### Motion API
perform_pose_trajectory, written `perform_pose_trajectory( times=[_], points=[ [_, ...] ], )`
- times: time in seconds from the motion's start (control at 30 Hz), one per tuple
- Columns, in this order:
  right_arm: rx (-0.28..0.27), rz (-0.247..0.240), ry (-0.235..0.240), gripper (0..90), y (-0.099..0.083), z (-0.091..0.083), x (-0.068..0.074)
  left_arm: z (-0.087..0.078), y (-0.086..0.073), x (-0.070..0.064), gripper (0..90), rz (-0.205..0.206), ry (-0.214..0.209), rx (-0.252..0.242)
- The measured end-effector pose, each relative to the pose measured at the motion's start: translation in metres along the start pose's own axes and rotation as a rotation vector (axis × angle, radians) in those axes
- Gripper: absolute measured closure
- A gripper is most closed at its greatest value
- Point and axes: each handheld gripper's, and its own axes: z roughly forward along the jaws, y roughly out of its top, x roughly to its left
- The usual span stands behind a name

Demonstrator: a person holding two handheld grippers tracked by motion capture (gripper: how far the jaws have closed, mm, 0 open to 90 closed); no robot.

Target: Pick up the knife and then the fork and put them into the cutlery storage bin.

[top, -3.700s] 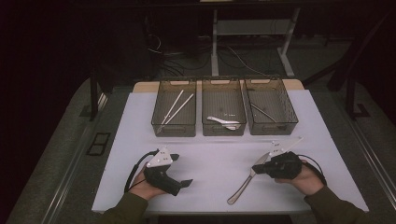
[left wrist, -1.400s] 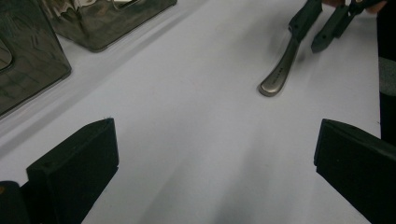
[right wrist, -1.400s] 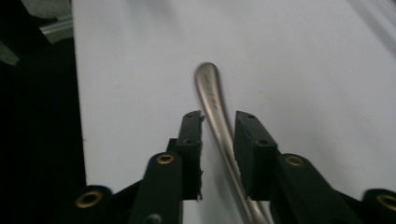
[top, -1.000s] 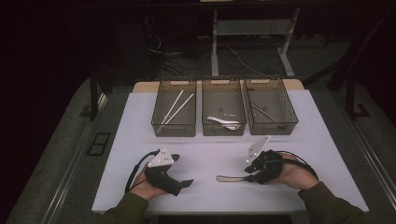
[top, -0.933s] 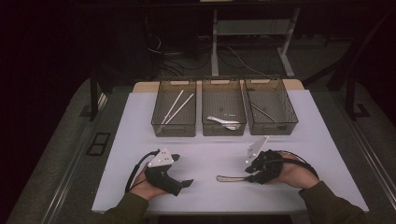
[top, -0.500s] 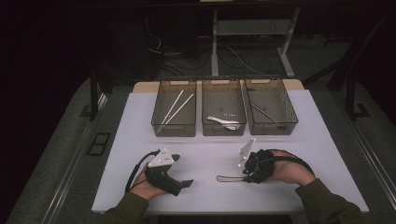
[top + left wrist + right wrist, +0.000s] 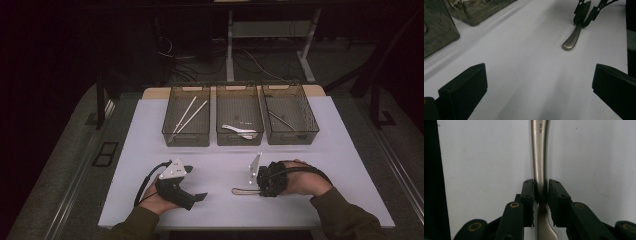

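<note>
The metal utensil lies flat on the white surface, near the front edge and right of centre, well short of the three wire baskets at the back. The right gripper has its fingers pressed against both sides of the shank, where the handle narrows toward the working end. That end is hidden under the gripper, so the type of utensil cannot be confirmed. The left gripper rests on the surface with its fingers spread wide and nothing between them.

Assessment: the piece looks like polished steel, so stiff, moderately heavy for its size, and slippery. The present hold on the narrow neck is sound sideways, but the longer handle may droop or swivel when raised. A hold nearer mid-length would balance better.
</note>
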Motion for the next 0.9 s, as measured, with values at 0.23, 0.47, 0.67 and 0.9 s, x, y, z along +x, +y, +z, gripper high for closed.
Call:
perform_pose_trajectory(
  times=[0.23, 0.47, 0.67, 0.9],
  points=[
    [0.06, -0.026, -0.007, 78.9, 0.008, 0.001, 0.002, 0.0, 0.0, 0.0, 0.0, 0.0, -0.001, 0.0],
    [0.069, -0.035, -0.004, 79.5, 0.01, 0.001, 0.002, 0.0, 0.0, 0.0, 0.0, 0.002, 0.0, 0.0],
    [0.026, -0.026, 0.009, 79.5, 0.004, -0.001, -0.002, -0.001, 0.0, 0.0, 0.0, 0.0, -0.001, -0.001],
    [-0.088, 0.041, 0.007, 79.5, -0.009, -0.015, -0.009, -0.001, 0.0, 0.0, 0.0, 0.001, -0.001, -0.001]
  ],
)
